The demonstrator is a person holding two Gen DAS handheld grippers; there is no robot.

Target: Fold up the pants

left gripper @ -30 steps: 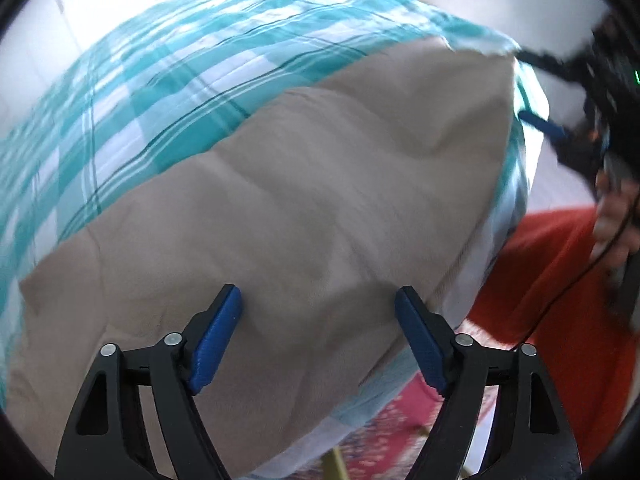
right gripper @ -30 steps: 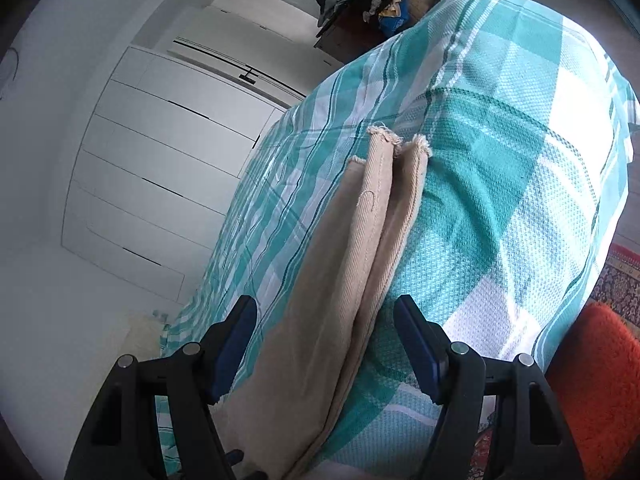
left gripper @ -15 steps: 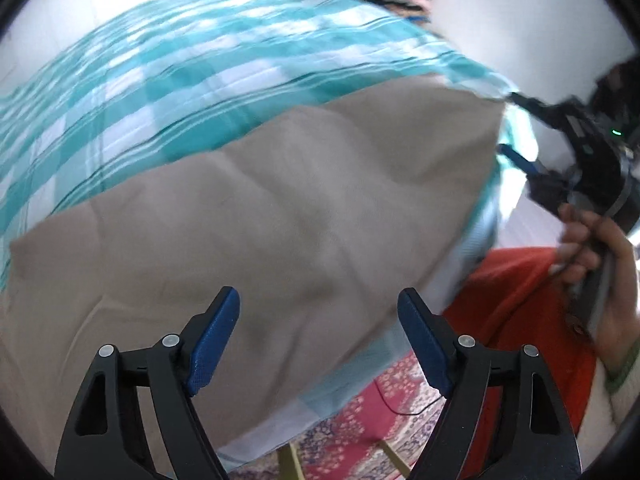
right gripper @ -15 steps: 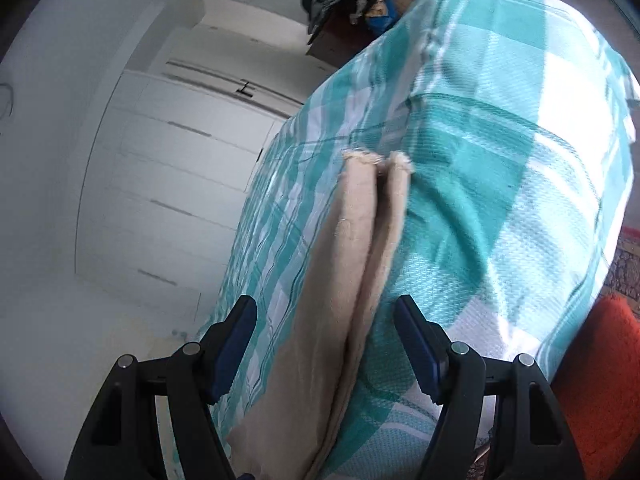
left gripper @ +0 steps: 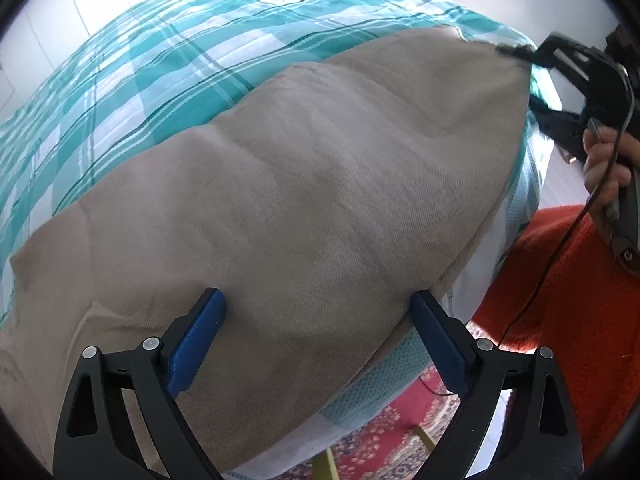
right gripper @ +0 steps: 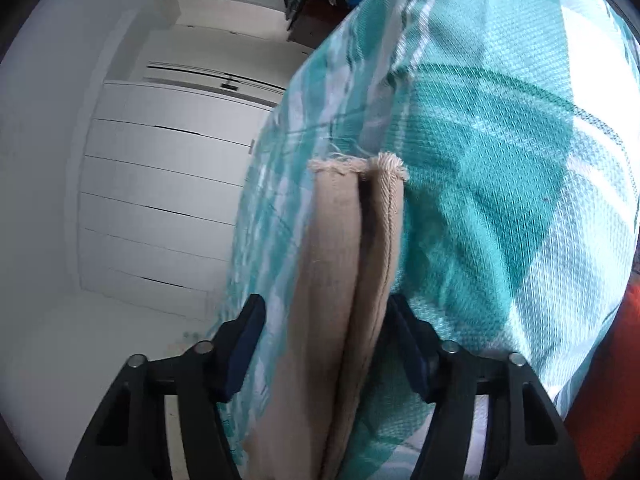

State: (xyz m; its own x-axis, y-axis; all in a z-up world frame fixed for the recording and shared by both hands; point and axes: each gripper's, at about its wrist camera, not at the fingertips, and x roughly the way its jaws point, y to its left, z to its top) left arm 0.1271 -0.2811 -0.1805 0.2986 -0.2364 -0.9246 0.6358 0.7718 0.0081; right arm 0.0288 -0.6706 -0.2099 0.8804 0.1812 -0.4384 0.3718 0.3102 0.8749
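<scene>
**Teal-checked bed, one pair of beige pants, two grippers at work**

White drawer fronts (right gripper: 168, 184) fill the left of my right wrist view, beside a bed under one teal-and-white checked cover (left gripper: 168, 60) of coarse, waffle-like weave. One pair of beige twill pants (left gripper: 320, 208) lies flat on it, filling the centre of my left wrist view. In the right wrist view the two leg hems (right gripper: 360, 166), frayed at their edges, sit side by side mid-frame. A red patterned rug (left gripper: 384, 436) shows at the bottom, an orange fleecy fabric (left gripper: 568, 288) at right.

My left gripper (left gripper: 318, 336) hangs over the pants, its blue pads spread wide and opening further, pinching nothing. My right gripper (right gripper: 324, 334) is closing with the stacked legs between its pads; I cannot tell whether they press the cloth yet. A hand (left gripper: 604, 168) holds that gripper at the right edge.
</scene>
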